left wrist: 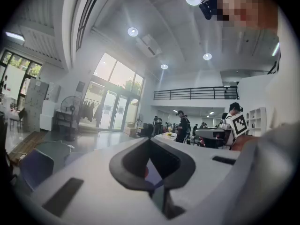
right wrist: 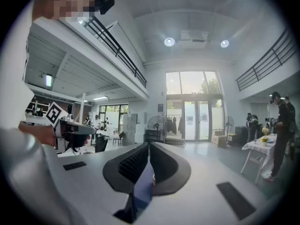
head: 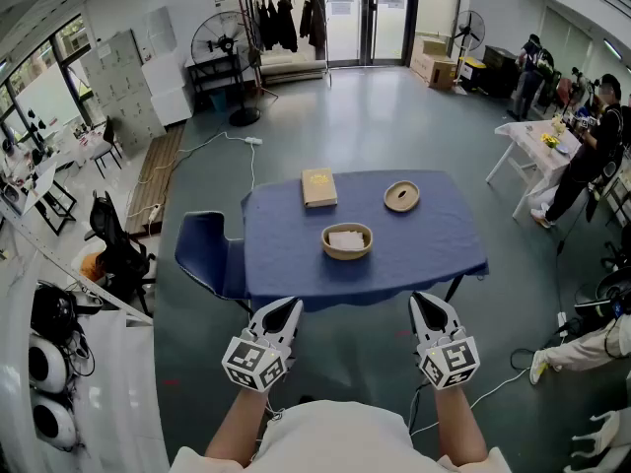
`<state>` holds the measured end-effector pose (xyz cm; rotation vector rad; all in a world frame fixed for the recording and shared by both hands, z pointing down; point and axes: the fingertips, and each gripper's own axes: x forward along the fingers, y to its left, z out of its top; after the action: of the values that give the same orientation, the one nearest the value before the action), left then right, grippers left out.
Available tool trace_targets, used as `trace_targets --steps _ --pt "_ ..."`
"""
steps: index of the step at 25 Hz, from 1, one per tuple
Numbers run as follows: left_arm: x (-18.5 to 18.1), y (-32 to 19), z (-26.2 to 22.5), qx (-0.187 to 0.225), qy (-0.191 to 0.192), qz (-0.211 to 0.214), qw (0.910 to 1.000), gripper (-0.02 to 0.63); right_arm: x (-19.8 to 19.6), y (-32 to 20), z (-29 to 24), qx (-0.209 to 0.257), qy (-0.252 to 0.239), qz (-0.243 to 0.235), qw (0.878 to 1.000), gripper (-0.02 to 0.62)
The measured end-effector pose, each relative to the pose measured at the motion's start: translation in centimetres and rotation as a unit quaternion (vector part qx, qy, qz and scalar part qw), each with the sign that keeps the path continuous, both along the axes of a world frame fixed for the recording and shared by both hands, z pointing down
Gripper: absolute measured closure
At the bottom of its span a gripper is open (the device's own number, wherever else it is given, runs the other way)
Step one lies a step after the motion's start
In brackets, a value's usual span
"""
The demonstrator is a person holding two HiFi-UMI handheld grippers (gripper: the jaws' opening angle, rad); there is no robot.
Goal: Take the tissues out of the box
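The fingers [left wrist: 127, 163] of the left gripper [left wrist: 150, 141] are closed together with nothing between them, their dark pads meeting at the tips. The fingers [right wrist: 131, 165] of the right gripper [right wrist: 149, 146] are likewise pressed together and empty. Both grippers are held level and side by side, well apart from each other, and each carries a cube with square markers behind its fingers, the left cube [head: 254, 361] and the right cube [head: 449, 359]. In the head view they sit short of the near edge of the surface [head: 434, 249], which is draped in a blue cloth, and touch nothing on it. On that surface the tissue box [head: 318, 187], flat and tan, lies toward the far side, left of centre. Nearer the grippers stands a round woven basket [head: 347, 254] with something white, probably tissue, lying in it. A shallow round woven dish [head: 401, 196] lies to the right of the box, apart from both. A blue chair [head: 202, 252] stands at the surface's left edge. Farther off, a standing fan [head: 222, 42] and a clothes rack [head: 286, 18] are by the glass doors, and people stand at a white table [head: 537, 141] on the right.
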<state>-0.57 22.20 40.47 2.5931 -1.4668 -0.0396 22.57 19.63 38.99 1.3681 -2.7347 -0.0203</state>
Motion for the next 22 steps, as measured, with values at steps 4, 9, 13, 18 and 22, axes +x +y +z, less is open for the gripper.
trace_targets --steps 4,9,13,18,22 --pt "0.0 -0.2 0.2 -0.001 0.002 0.001 1.0000 0.598 -0.2 -0.3 0.1 -0.001 0.001 -0.002 1.000 0.557" --pt "-0.3 -0.4 0.4 -0.004 0.003 0.004 1.0000 0.598 -0.7 -0.4 0.1 -0.002 -0.002 -0.002 1.000 0.557" --pt "-0.2 -0.8 0.4 -0.006 0.003 0.005 1.0000 0.598 -0.7 -0.7 0.2 -0.004 -0.003 0.000 1.000 0.557" --pt "-0.6 -1.1 0.6 -0.007 0.005 0.007 0.9999 0.598 -1.0 -0.9 0.2 -0.006 -0.008 0.005 1.000 0.557" --pt "-1.1 -1.2 0.9 -0.010 0.008 0.009 0.9999 0.598 -1.2 -1.0 0.4 -0.010 -0.016 0.012 1.000 0.557"
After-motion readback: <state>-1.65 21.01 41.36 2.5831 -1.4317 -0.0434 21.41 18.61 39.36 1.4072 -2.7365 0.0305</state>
